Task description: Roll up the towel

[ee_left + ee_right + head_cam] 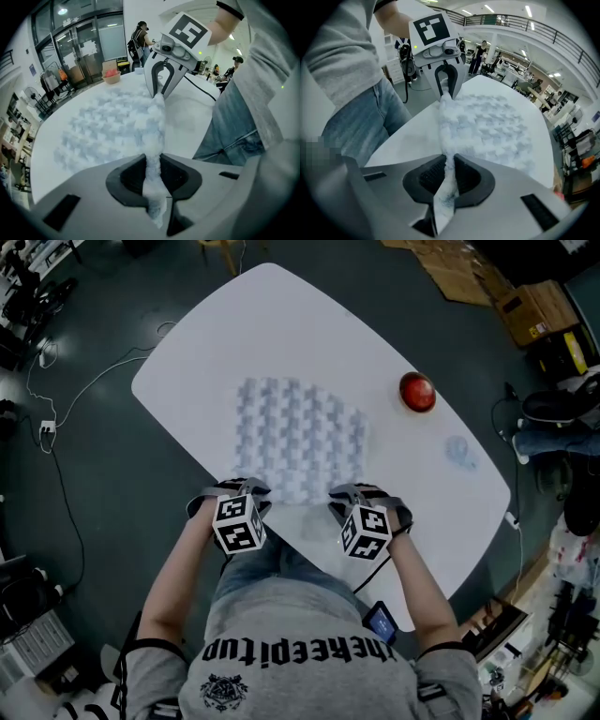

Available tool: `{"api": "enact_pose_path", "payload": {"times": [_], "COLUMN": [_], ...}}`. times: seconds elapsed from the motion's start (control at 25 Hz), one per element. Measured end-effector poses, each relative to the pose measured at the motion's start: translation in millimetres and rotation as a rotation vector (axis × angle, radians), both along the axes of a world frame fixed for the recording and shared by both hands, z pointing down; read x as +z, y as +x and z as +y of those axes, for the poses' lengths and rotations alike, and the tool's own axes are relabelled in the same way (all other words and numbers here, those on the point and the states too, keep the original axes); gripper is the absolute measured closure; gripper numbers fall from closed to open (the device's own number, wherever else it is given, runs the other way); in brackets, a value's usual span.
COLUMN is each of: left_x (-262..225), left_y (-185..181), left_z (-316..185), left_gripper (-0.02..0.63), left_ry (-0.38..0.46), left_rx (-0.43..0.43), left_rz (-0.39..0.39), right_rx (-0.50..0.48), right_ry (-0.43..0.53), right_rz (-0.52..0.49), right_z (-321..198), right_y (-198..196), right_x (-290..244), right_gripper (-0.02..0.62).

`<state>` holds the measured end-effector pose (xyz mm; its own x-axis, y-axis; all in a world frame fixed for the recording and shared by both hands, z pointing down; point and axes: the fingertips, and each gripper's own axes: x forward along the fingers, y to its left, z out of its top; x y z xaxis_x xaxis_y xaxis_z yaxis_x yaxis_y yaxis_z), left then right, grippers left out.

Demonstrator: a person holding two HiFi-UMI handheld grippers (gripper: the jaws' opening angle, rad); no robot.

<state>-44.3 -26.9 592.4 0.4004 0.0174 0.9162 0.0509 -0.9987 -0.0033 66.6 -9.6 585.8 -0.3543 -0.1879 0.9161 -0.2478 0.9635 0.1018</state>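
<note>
Two tight grips on the near edge of a pale, bumpy towel [300, 437] (mostly flat): left gripper [246, 489], right gripper [351, 495].

A: Head view is dim with a bluish cast. The white table [187, 371] is the one bright patch, the floor [103, 512] goes near black toward the corners, and straight edges bow.
B: Shadows?
A: Faint and soft on the tabletop at 6 o'clock. No glare.
B: Gripper views?
A: Brighter. The right has ceiling strips [490, 8] at 12 o'clock; the left has pale glass doors [89, 47] at 10 o'clock. Heavy fisheye, black rim all round. The towel [483, 126] goes soft nearest the lens, at 6 o'clock
</note>
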Motion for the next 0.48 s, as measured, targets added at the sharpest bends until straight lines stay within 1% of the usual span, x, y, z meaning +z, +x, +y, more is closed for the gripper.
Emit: {"api": "enact_pose_path", "payload": {"times": [0.08,0.2,0.48], "left_x": [0.2,0.9,-5.6], "left_y": [2.0,5.3,4.5], "left_z": [1.6,-4.2,-28.0], "left_gripper": [0.528,0.526,0.502], "left_ry": [-0.025,-0.045,-0.059], "left_rx": [0.002,-0.003,-0.01], "left_rz": [0.004,0.012,0.073], "right_rx": [0.016,0.051,0.098], "right_ry": [-0.037,-0.065,-0.074], "right_rz": [-0.02,-0.043,-0.076], "right_z": [0.7,-7.8,-31.1], "right_y": [2.2,5.7,5.2], "right_x": [-0.2,-1.3,-13.1], "right_gripper": [0.549,0.541,0.523]}}
